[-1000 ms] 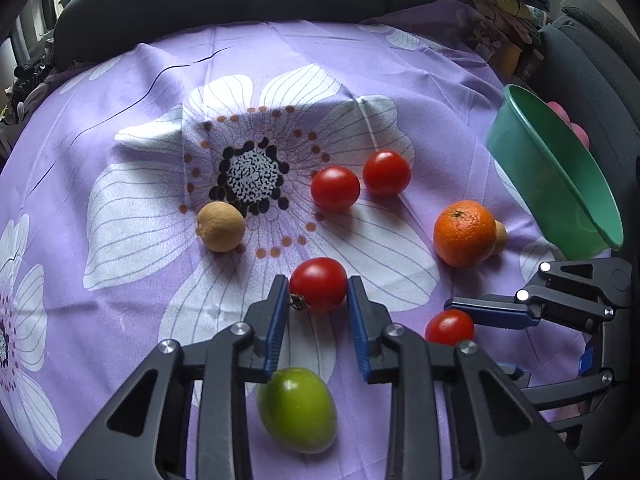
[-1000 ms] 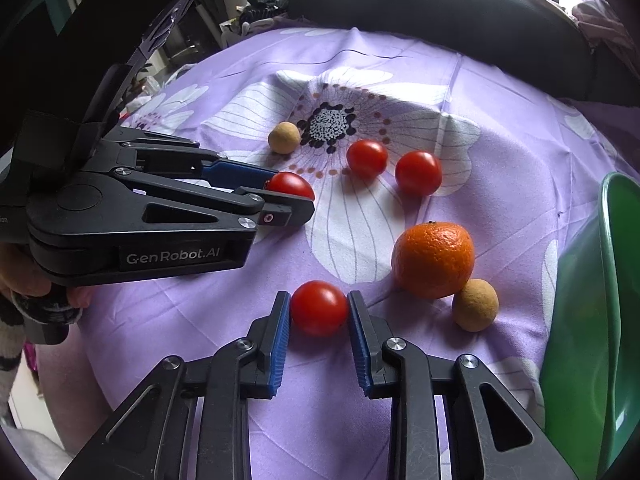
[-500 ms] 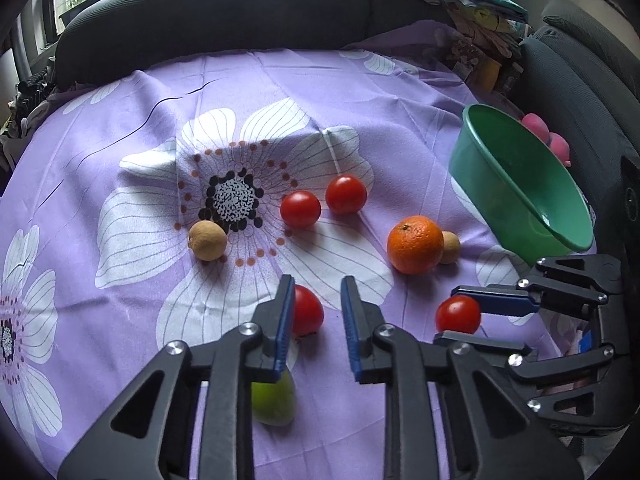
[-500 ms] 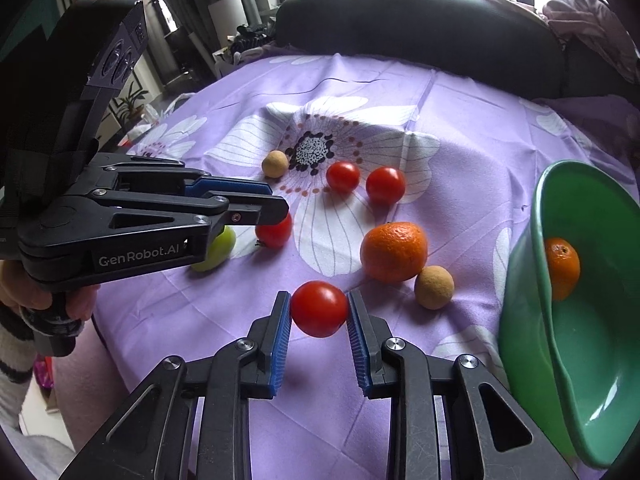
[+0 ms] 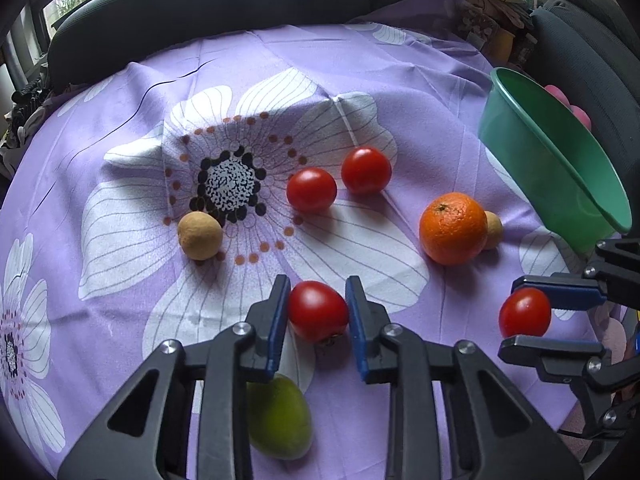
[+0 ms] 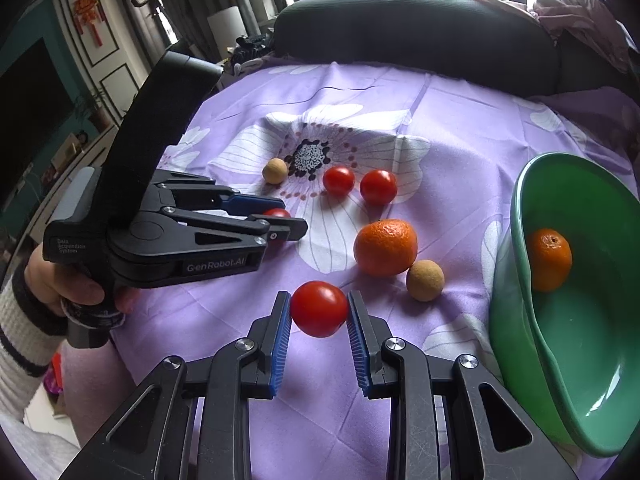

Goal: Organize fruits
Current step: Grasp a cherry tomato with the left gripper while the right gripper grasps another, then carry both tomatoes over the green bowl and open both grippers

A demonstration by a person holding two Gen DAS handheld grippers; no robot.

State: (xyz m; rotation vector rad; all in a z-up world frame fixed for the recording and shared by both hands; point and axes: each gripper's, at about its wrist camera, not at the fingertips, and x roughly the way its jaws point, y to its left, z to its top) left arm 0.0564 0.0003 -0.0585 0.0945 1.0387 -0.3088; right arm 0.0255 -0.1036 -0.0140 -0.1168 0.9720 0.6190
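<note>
My left gripper (image 5: 318, 312) is shut on a red tomato (image 5: 318, 310) just above the purple flowered cloth (image 5: 120, 120). My right gripper (image 6: 319, 312) is shut on another red tomato (image 6: 319, 309), held above the cloth; it shows in the left wrist view too (image 5: 525, 317). The green bowl (image 6: 520, 216) stands tilted at the right with an orange (image 6: 548, 260) inside. On the cloth lie two tomatoes (image 5: 312, 189) (image 5: 366, 170), an orange (image 5: 453, 228), two tan round fruits (image 5: 199, 235) (image 5: 494, 229) and a green fruit (image 5: 280, 416) under my left gripper.
A dark sofa back (image 5: 200, 4) runs along the far edge of the cloth. Cluttered items (image 5: 492, 4) sit at the far right. Pink objects (image 5: 568, 104) lie behind the bowl. The hand holding the left gripper (image 6: 60, 284) is at the left in the right wrist view.
Both grippers have risen, each with its tomato. The left gripper has closed fully on its tomato. The right gripper has moved toward the bowl, and the orange inside the bowl has come into sight.
</note>
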